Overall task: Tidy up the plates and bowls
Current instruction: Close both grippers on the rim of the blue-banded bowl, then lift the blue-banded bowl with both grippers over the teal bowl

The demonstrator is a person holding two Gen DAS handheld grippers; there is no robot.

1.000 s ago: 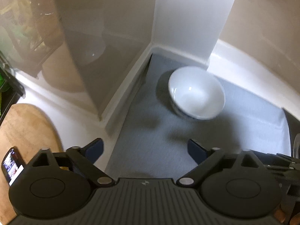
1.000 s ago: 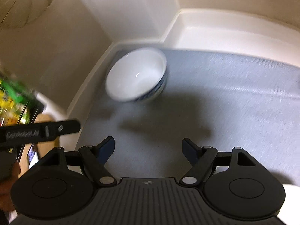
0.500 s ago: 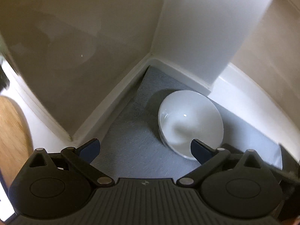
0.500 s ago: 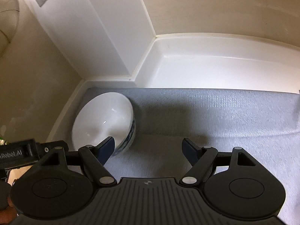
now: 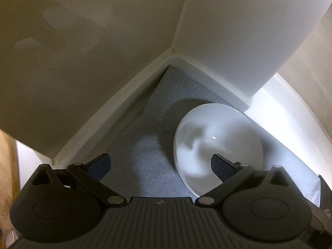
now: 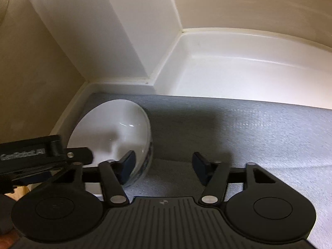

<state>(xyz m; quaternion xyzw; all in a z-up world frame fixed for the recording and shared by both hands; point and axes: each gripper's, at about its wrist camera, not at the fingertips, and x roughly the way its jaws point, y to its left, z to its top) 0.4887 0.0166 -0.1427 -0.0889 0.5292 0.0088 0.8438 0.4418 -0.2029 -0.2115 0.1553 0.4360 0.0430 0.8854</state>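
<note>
A white bowl (image 5: 217, 141) with a blue pattern on its outside stands upright on the grey mat (image 5: 141, 145), close to the corner of the white walls. My left gripper (image 5: 159, 161) is open wide: its right finger hangs over the bowl's inside and its left finger over the mat. My right gripper (image 6: 163, 158) is closing, with its left finger inside the bowl (image 6: 116, 128) and its right finger outside over the mat (image 6: 259, 128). The bowl's near wall lies between them, and no pad presses on it. The left gripper's black body (image 6: 41, 153) shows beside the bowl.
A raised white ledge (image 6: 238, 72) runs behind the mat on the right. A white pillar (image 5: 238, 31) and beige walls (image 5: 72, 51) close the corner right behind the bowl. A strip of wooden surface (image 5: 8, 166) shows at the far left.
Both grippers have come down and closer to the bowl, which now reaches in between their fingers. The right gripper's jaws have narrowed. The bowl stays in place on the mat.
</note>
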